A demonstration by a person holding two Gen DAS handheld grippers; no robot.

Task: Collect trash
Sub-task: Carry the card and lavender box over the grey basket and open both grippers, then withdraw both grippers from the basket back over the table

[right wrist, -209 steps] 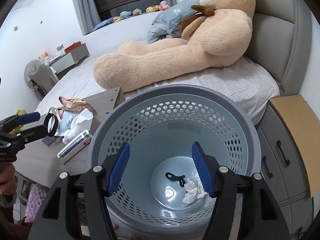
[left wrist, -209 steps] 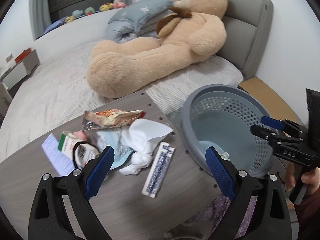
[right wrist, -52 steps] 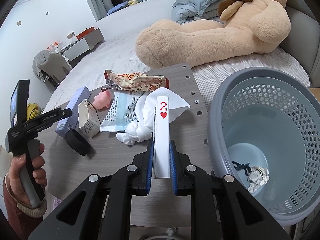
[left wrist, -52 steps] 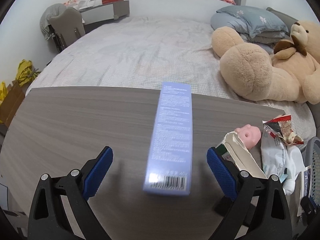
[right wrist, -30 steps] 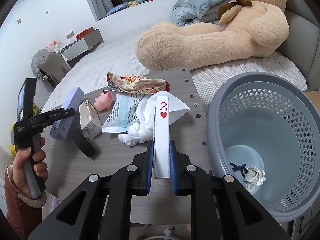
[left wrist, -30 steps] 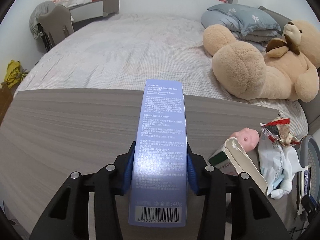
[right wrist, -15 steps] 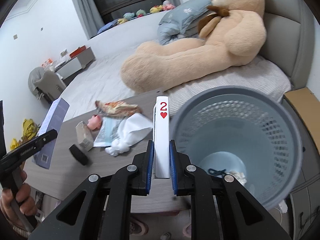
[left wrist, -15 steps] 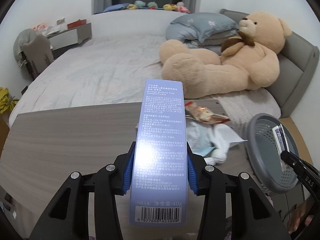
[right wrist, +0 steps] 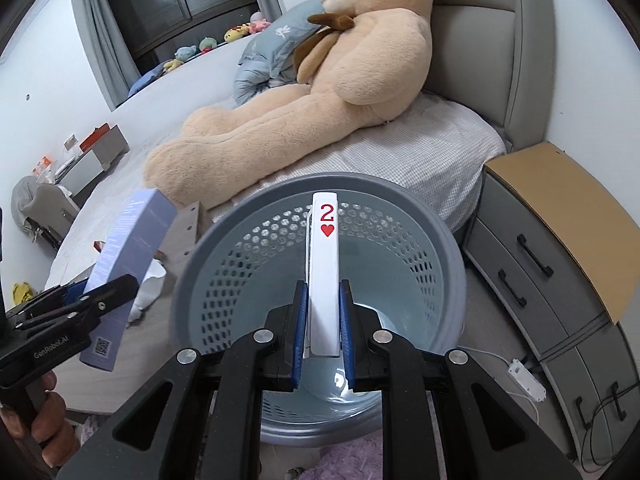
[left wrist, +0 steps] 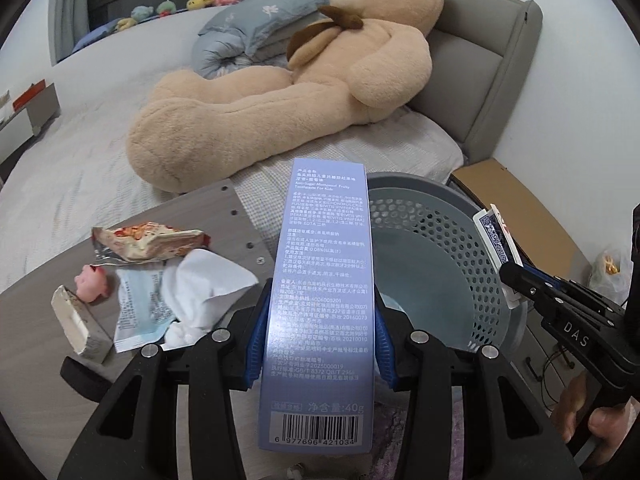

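Lilac toothpaste box (left wrist: 320,308) clamped upright in left gripper (left wrist: 318,344), card pack (right wrist: 325,276) pinched in right gripper (right wrist: 323,332), seemingly over basket (right wrist: 420,216).

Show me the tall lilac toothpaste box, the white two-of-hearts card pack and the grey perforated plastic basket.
tall lilac toothpaste box (left wrist: 322,304), left wrist view, printed front face.
white two-of-hearts card pack (right wrist: 326,280), right wrist view, white edge below the heart.
grey perforated plastic basket (right wrist: 400,194), right wrist view, far rim.

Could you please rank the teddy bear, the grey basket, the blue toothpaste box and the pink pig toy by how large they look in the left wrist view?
1. teddy bear
2. grey basket
3. blue toothpaste box, though nearness to the camera inflates it, so basket versus box is unsure
4. pink pig toy
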